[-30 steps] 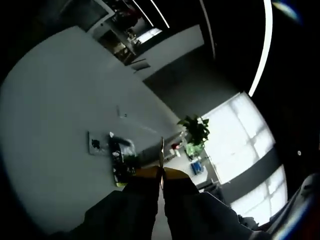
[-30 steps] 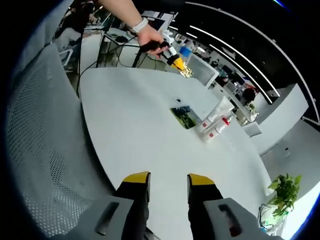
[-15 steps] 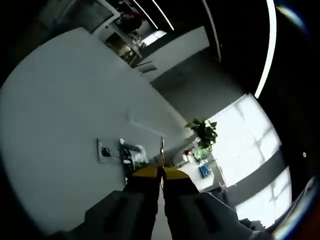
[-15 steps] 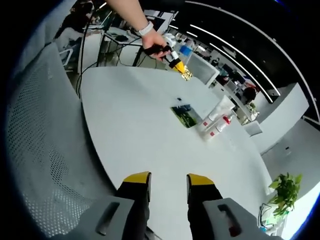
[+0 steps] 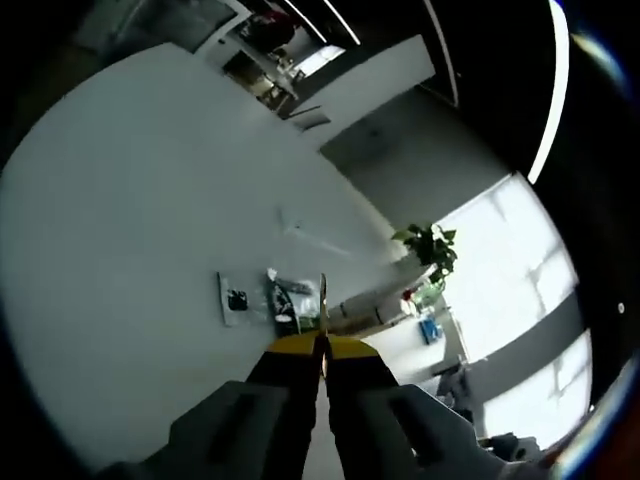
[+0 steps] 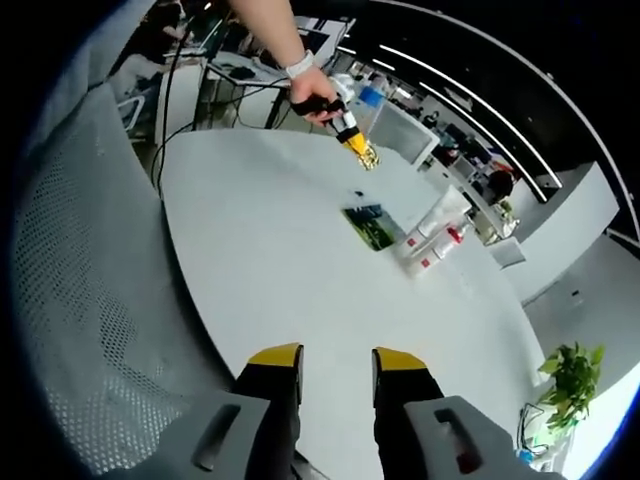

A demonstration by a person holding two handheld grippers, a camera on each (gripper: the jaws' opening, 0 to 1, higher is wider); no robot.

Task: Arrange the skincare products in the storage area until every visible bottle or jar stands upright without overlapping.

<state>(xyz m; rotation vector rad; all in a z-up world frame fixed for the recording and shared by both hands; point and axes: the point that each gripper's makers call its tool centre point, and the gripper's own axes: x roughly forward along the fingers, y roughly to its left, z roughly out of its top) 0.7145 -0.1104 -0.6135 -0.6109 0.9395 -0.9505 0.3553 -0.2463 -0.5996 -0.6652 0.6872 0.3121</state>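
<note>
Right gripper (image 6: 335,362), yellow-tipped jaws parted, hovers over the round white desk (image 6: 300,270). At one o'clock lie white skincare bottles with red caps (image 6: 432,245) beside a dark green flat packet (image 6: 368,226). Left gripper (image 5: 321,345) is clenched shut.

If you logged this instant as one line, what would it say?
left gripper: shut, above white table | right gripper: open, empty | bottles: grouped beside dark green packet, untouched

Both views high over the shared white table (image 6: 300,250), well off.
</note>
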